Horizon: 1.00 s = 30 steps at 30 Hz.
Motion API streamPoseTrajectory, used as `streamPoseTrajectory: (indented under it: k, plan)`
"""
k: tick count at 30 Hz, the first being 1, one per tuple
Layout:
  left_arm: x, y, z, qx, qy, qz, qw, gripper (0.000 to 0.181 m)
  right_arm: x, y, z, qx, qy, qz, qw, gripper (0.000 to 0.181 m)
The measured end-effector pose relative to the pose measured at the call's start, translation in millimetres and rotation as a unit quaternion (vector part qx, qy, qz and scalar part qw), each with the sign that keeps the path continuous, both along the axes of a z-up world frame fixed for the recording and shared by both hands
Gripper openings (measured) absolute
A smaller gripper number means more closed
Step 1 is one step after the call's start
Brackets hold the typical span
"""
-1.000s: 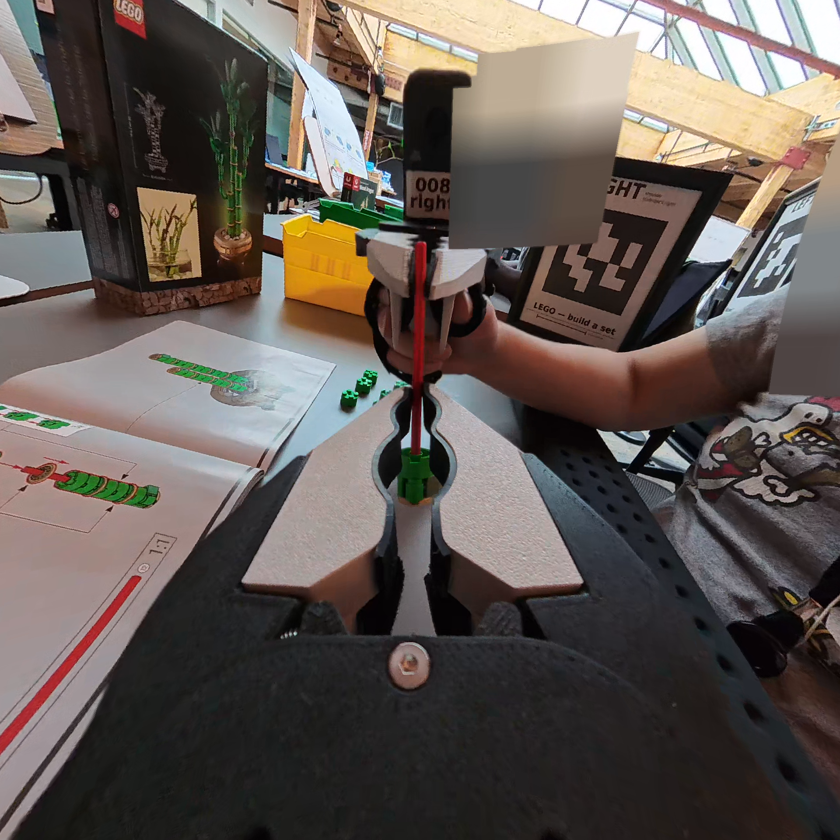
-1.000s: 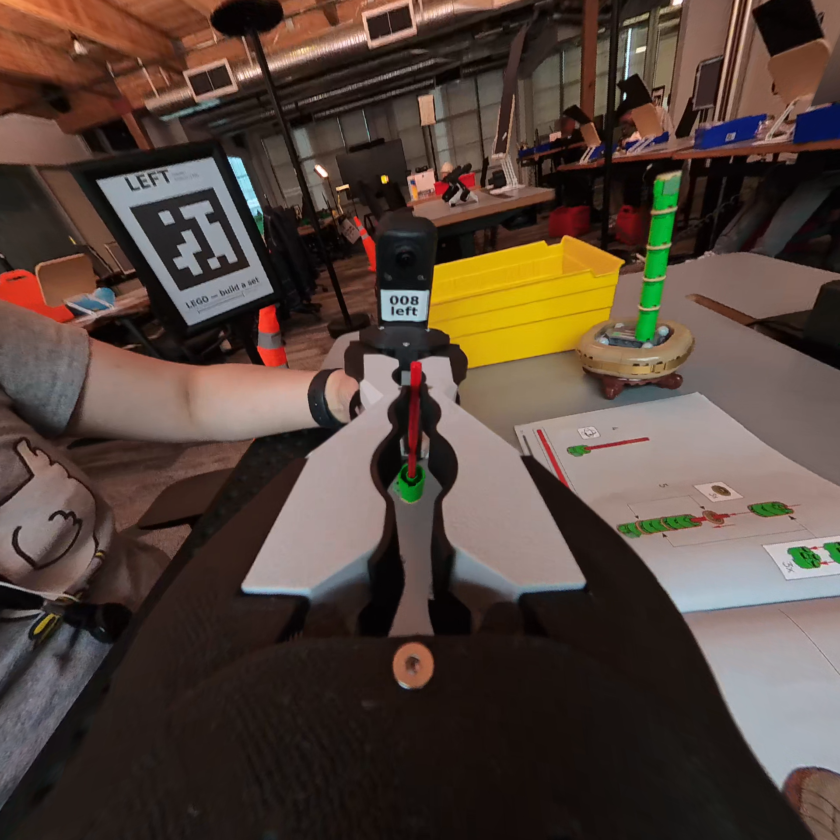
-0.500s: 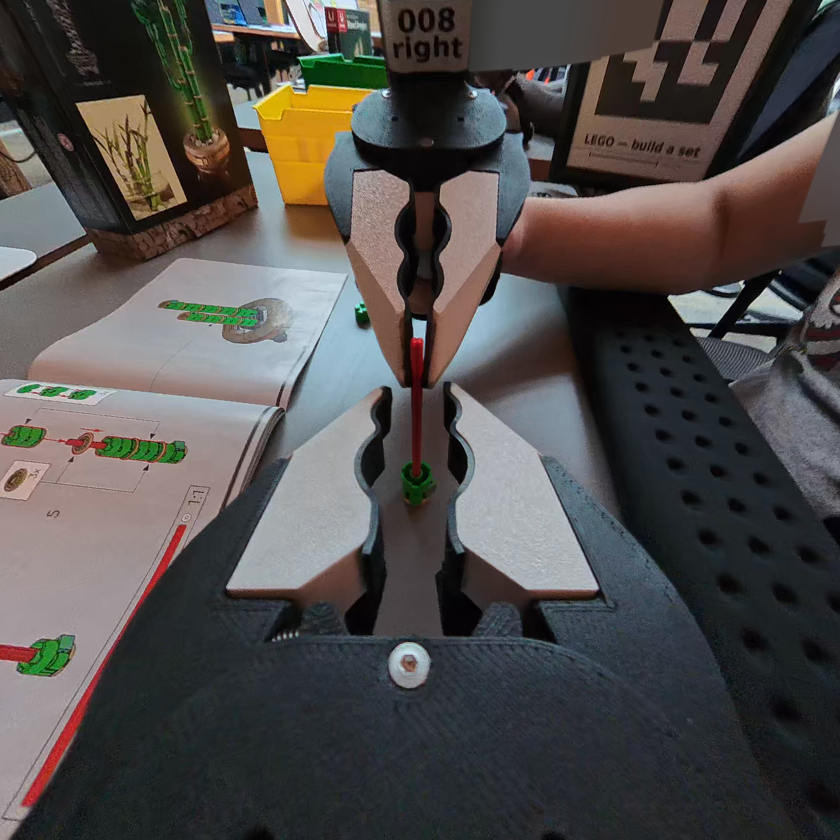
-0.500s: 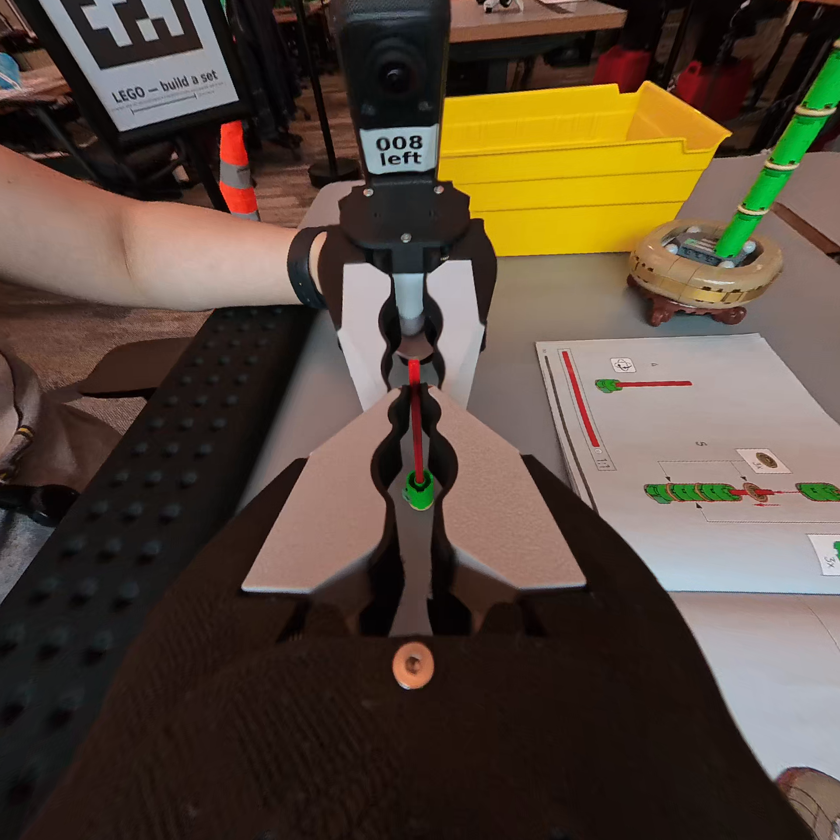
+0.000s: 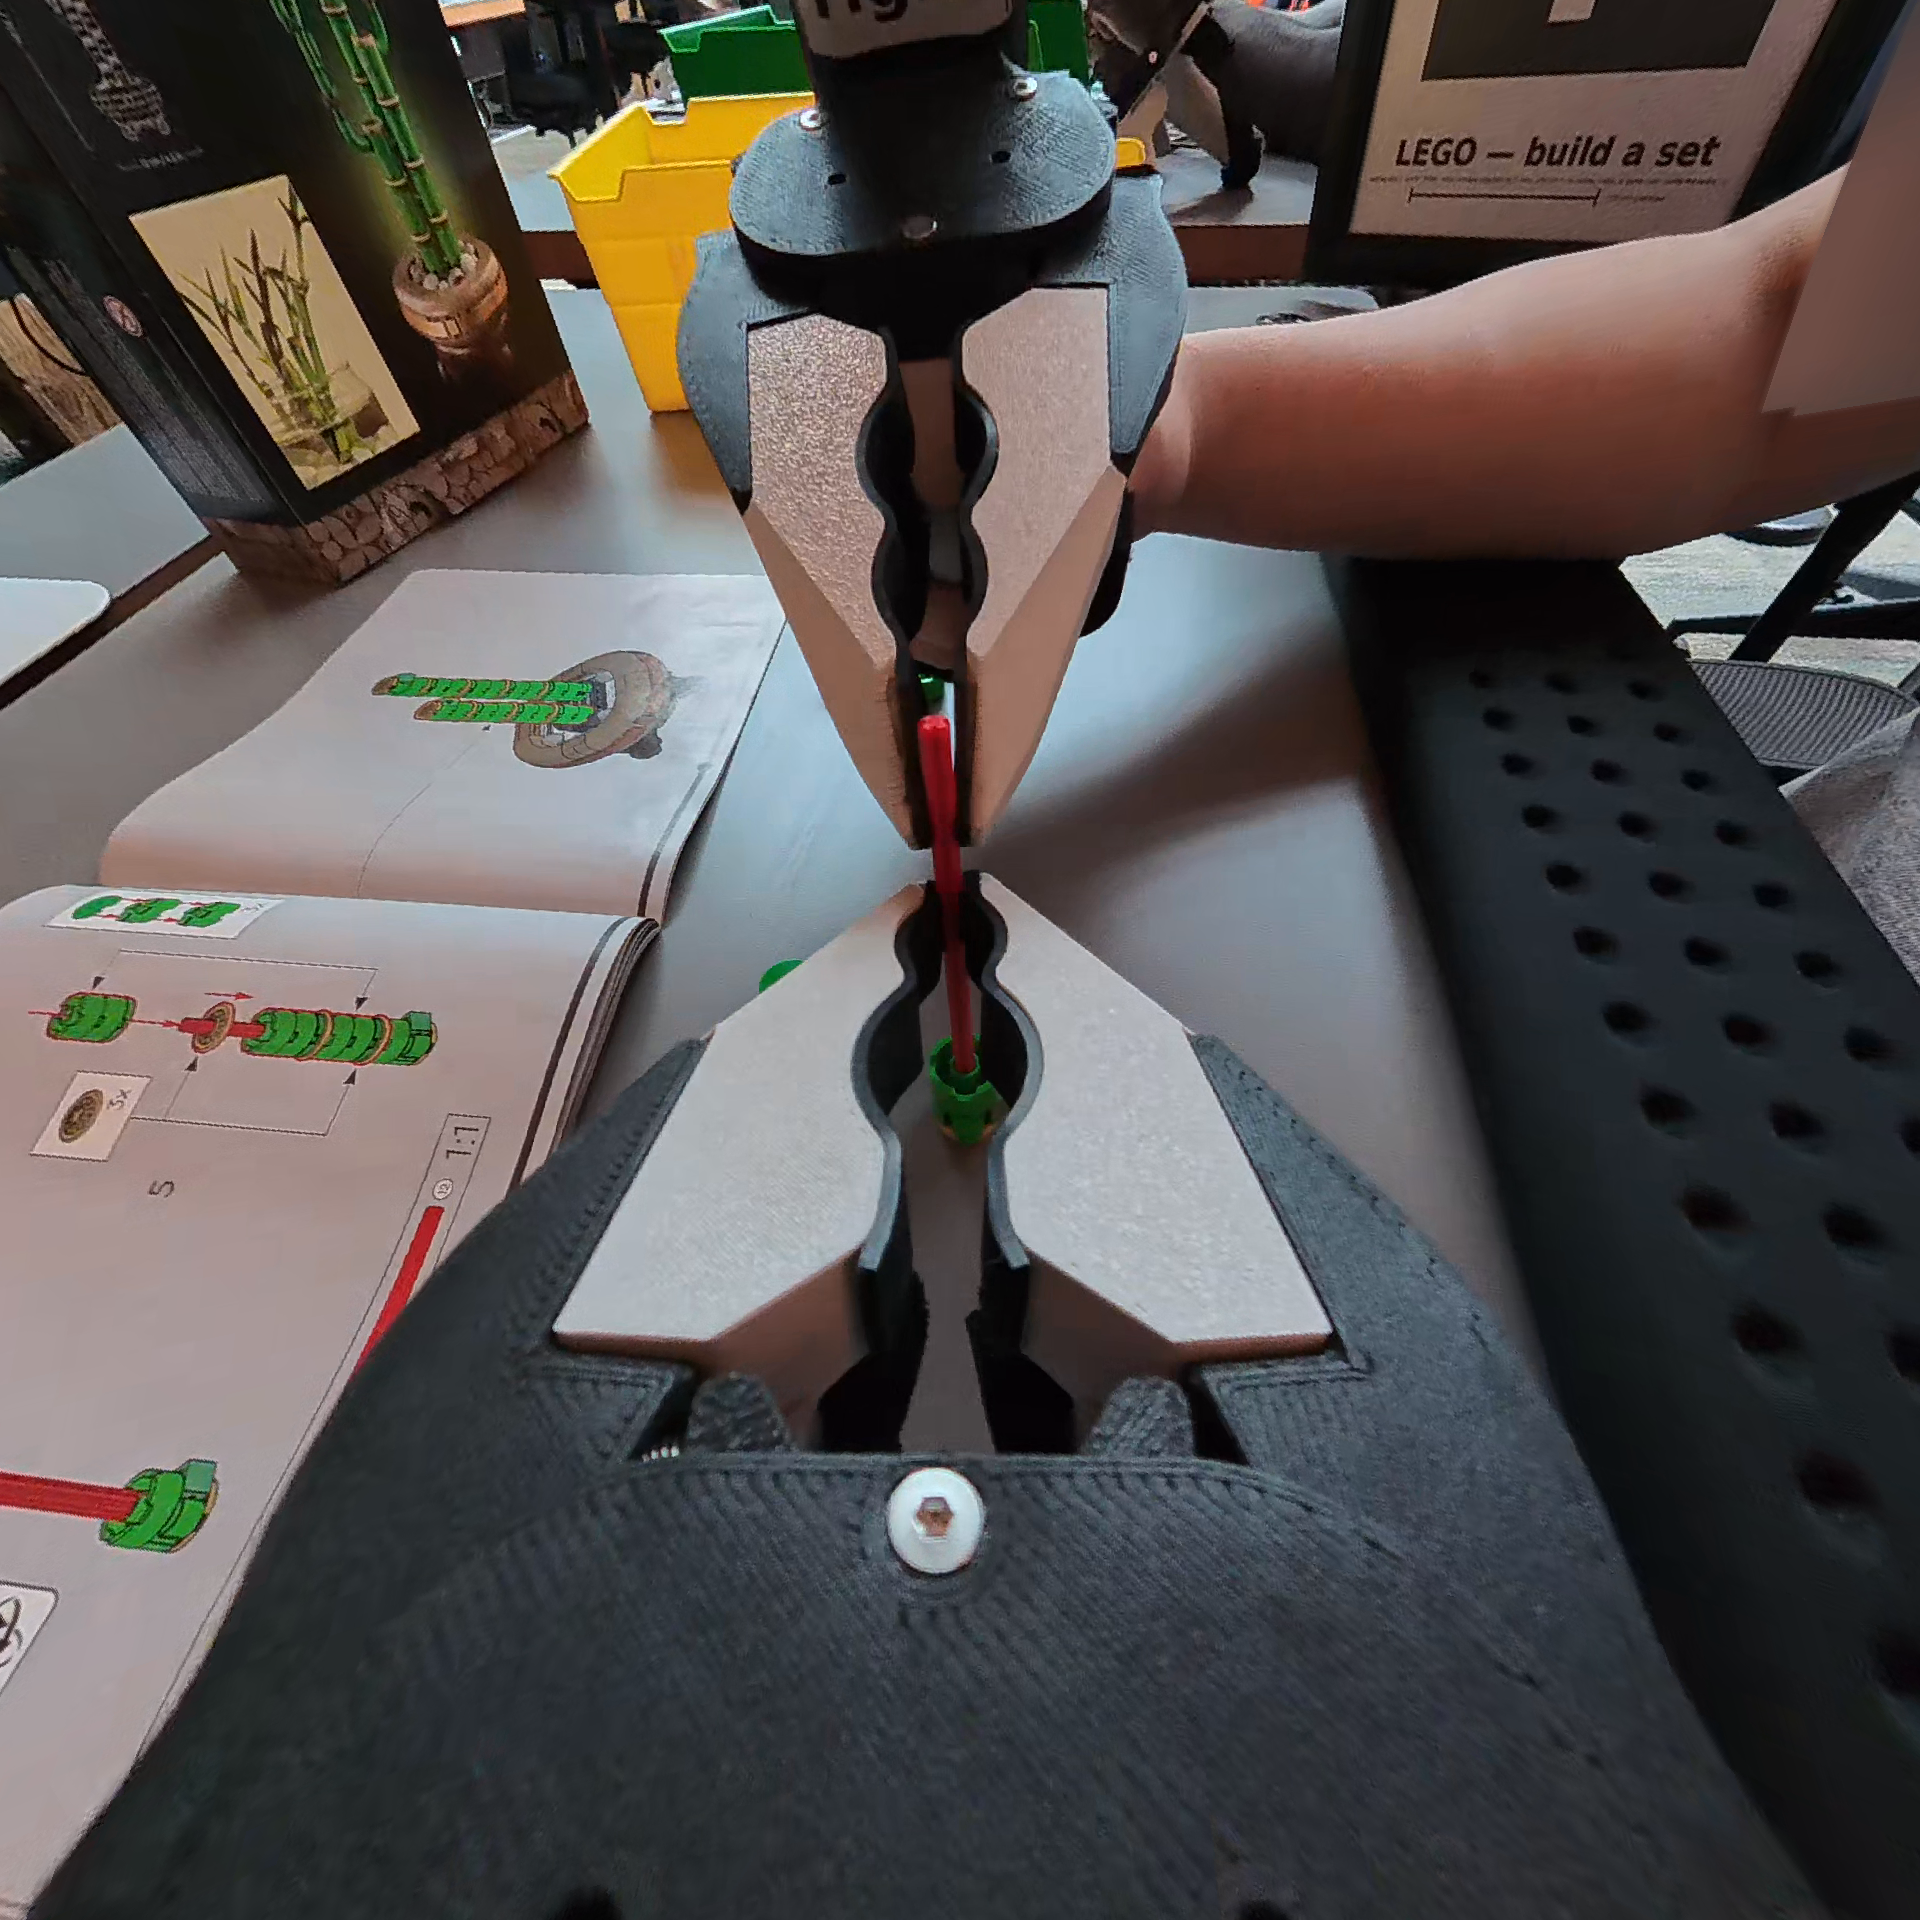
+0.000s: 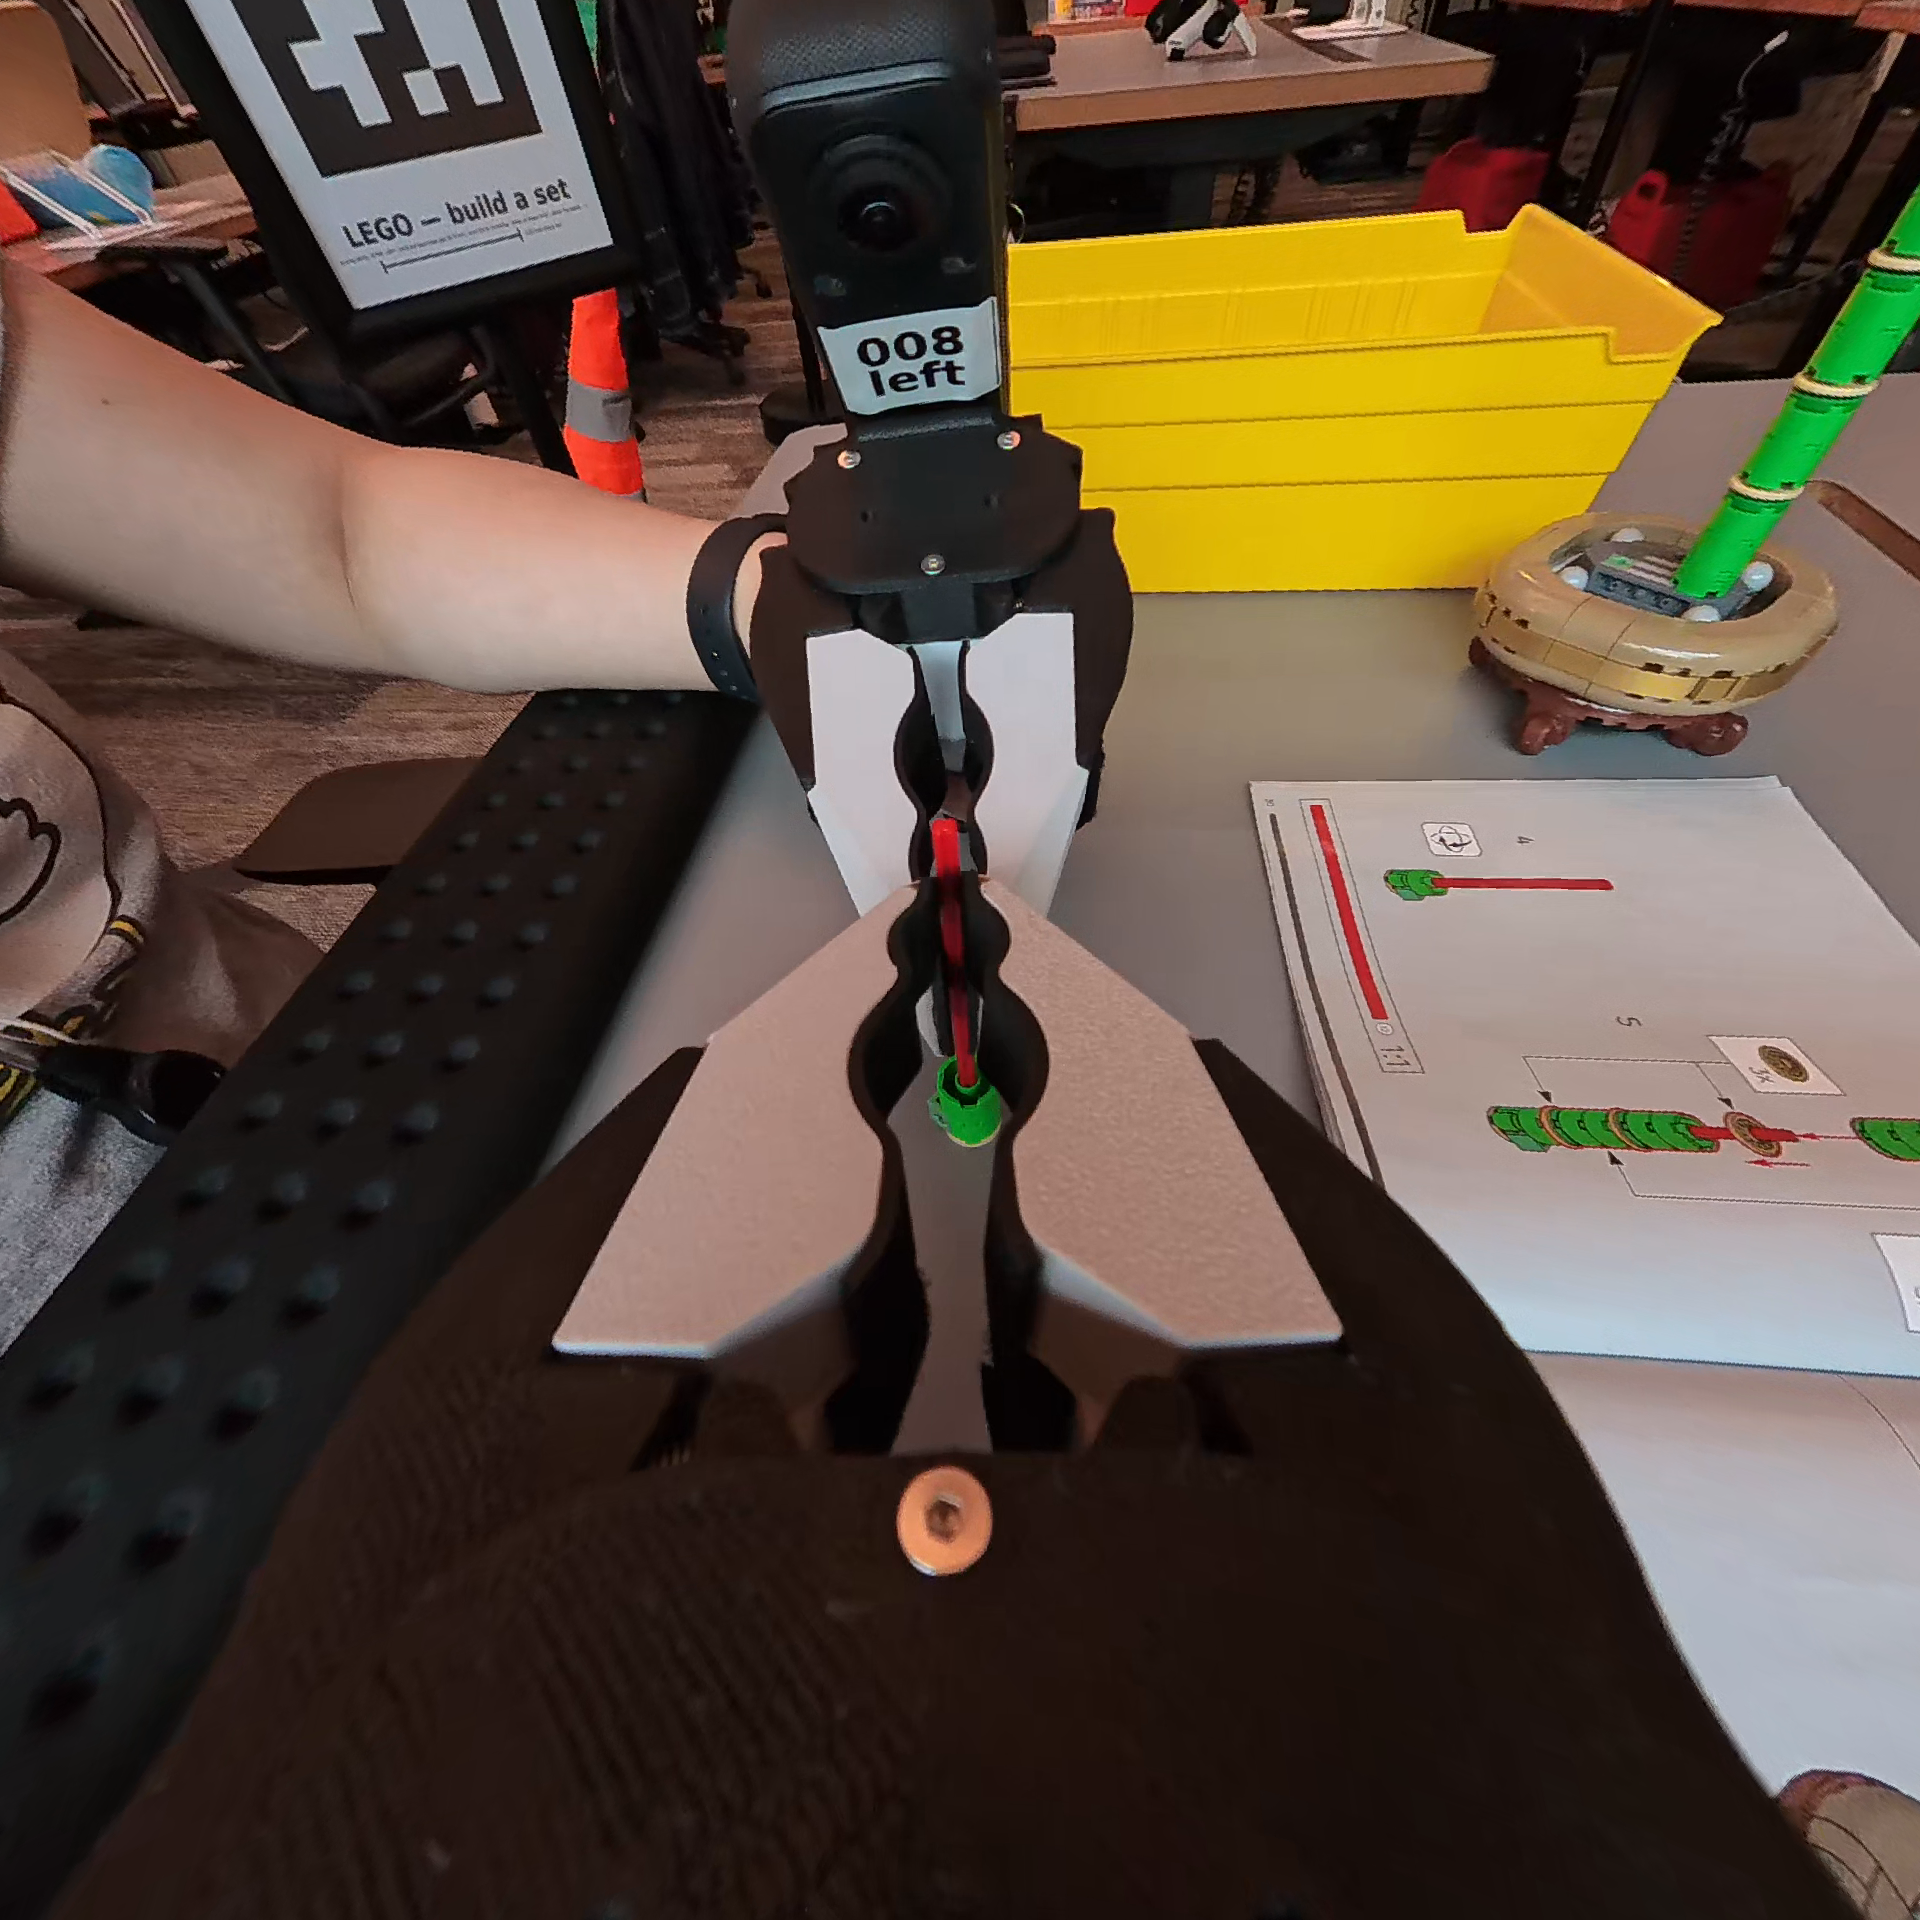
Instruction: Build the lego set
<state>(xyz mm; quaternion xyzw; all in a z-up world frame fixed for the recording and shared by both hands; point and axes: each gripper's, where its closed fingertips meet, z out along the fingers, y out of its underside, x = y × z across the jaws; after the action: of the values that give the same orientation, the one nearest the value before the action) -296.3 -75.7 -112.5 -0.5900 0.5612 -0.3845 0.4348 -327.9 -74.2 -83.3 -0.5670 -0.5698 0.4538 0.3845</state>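
Note:
A thin red axle (image 5: 951,935) spans between my two grippers, which face each other tip to tip just above the grey table (image 5: 1195,779). My left gripper (image 5: 948,891) is shut on the axle near its tips. A green round piece (image 5: 961,1096) sits on the axle's near end, in the rounded notch between the left fingers. My right gripper (image 5: 943,836) is shut on the far part of the axle. In the right wrist view the right gripper (image 6: 945,888) grips the axle (image 6: 958,997), and a green piece (image 6: 966,1112) sits in its own notch.
An open instruction booklet (image 5: 312,1143) lies on the table and also shows in the right wrist view (image 6: 1610,1039). A yellow bin (image 6: 1330,416), a tan pot with a green bamboo stalk (image 6: 1652,623) and the set's box (image 5: 260,260) stand behind. A black perforated panel (image 5: 1662,1039) runs along the table edge. Left and right tips are no more than a few centimetres apart.
Both grippers have tilted down toward the table and come closer, tips nearly meeting. The left gripper, shut a second ago, stood open half a second ago and is shut on the axle again.

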Motion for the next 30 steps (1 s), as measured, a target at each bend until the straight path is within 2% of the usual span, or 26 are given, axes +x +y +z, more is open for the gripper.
streamPoseTrajectory:
  k: [3, 4, 5, 6, 8, 10, 11, 14, 17, 24, 30]
  plan:
    - [0.1, 0.4, 0.1, -0.001, 0.000, 0.002, 1.000, 0.002, -0.2, 1.0, 1.4, -0.007, 0.007, -0.003, 1.000, 0.003]
    - [0.4, 0.6, 0.1, -0.001, 0.000, 0.002, 1.000, 0.002, 1.5, 3.2, 3.8, -0.005, 0.001, -0.009, 1.000, 0.009]
    - [0.9, -0.1, 0.2, -0.001, 0.000, 0.000, 1.000, 0.002, 6.9, 9.8, 13.9, 0.005, -0.003, -0.030, 1.000, 0.033]
    - [0.9, 0.0, 0.1, 0.001, 0.001, 0.000, 1.000, 0.002, 18.4, 13.5, 32.5, 0.020, -0.002, -0.049, 0.999, 0.038]
    - [0.3, 0.4, 0.2, 0.001, 0.002, 0.001, 1.000, 0.002, 58.0, 14.8, 76.1, 0.058, 0.017, -0.094, 0.994, 0.025]
    - [0.5, 0.5, 0.3, -0.003, 0.000, 0.000, 1.000, 0.002, 110.5, 21.0, 92.7, 0.099, 0.013, -0.170, 0.980, 0.021]
    - [0.6, 0.3, 0.4, -0.006, 0.000, -0.001, 1.000, 0.002, 138.0, 24.6, 83.5, 0.113, -0.016, -0.207, 0.972, 0.023]
    - [0.1, 0.3, 0.4, -0.007, 0.002, -0.002, 1.000, 0.002, 210.8, 18.3, 16.5, 0.074, -0.129, -0.283, 0.948, 0.030]
    - [-0.4, 0.2, 0.4, -0.008, 0.002, -0.003, 1.000, 0.002, 243.6, -6.5, -31.8, 0.007, -0.139, -0.313, 0.940, 0.029]
    - [-0.5, 0.7, 0.5, -0.007, 0.000, -0.001, 1.000, 0.002, 256.9, -20.7, -80.9, -0.026, -0.183, -0.335, 0.924, 0.029]
    - [-0.5, 0.7, -0.2, 0.002, 0.005, 0.001, 1.000, 0.002, 254.2, -20.0, -88.0, -0.046, -0.194, -0.329, 0.923, 0.027]
